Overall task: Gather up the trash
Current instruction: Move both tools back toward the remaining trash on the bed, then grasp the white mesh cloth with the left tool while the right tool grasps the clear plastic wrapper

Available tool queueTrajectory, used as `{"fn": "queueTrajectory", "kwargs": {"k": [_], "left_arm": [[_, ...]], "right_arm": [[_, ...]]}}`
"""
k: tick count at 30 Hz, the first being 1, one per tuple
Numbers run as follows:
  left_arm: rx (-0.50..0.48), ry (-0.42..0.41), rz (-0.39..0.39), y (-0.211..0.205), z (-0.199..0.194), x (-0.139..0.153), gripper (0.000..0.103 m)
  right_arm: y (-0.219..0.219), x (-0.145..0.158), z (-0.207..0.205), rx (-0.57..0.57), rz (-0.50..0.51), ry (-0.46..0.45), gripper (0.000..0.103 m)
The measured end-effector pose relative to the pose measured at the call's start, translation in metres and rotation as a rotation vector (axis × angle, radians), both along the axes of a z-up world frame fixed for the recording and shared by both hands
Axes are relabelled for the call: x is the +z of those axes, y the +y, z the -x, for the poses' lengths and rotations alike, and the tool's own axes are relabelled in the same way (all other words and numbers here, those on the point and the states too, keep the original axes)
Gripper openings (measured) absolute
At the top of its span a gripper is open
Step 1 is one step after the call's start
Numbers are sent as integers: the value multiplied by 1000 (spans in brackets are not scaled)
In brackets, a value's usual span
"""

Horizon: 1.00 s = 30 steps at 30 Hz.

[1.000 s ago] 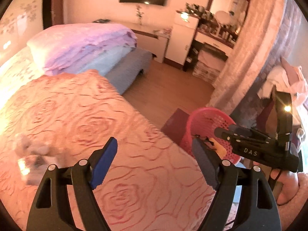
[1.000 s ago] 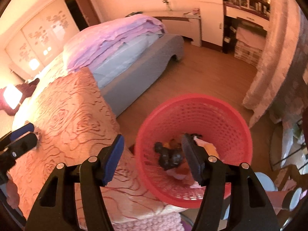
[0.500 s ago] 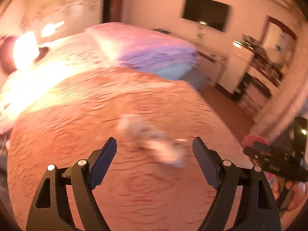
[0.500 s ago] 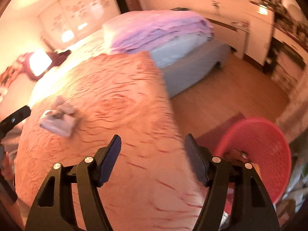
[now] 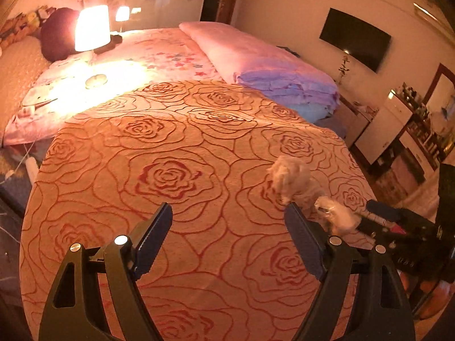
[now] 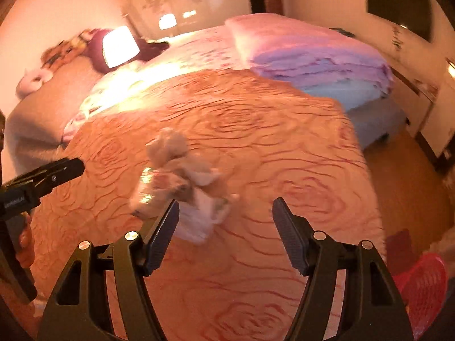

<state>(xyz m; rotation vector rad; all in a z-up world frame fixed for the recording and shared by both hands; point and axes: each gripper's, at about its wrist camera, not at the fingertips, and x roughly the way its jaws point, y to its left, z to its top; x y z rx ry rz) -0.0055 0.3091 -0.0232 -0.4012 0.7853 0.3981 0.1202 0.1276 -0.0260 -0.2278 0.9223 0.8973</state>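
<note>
A heap of crumpled white tissue and clear wrap [image 6: 184,182] lies on the orange rose-patterned bedspread [image 6: 256,130]. In the left wrist view the same trash [image 5: 295,182] lies just right of my right fingertip. My left gripper [image 5: 229,227] is open and empty above the bedspread [image 5: 170,170]. My right gripper [image 6: 224,221] is open and empty, its left finger at the near edge of the heap. The red mesh bin [image 6: 423,284] stands on the floor at the lower right. The right gripper's body [image 5: 403,227] shows beside the trash in the left wrist view.
A folded pink and lilac quilt [image 5: 273,65] lies on the far side of the bed. A lit lamp [image 5: 92,27] stands at the head end. The wooden floor [image 6: 409,176], a white cabinet [image 5: 381,130] and a wall TV [image 5: 355,38] are to the right.
Both grippers swung left, away from the red bin and over the bed. The trash heap now lies close in front of the right gripper. Both stayed open.
</note>
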Motion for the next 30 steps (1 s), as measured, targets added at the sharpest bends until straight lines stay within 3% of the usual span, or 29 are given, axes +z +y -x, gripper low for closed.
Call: {"fn": "queueTrajectory", "kwargs": {"k": [9,18,22,27,30], "left_arm": [[45,6,14,16,5,-7,78],[61,14,24,19,8,-13,78],[73,13,22,21,12,-12,78],[90,17,23,24,16,-13,78],[97,20,25,26,19,-15,78]], "right_arm": [[13,-1,25,143,-18,37,66],[36,3,38,285,24,-50,68],[54,-6,45,352,70,-101,72],[66,-21,45,395,115,-100,72],[66,-22,46,391,105,-91,63]]}}
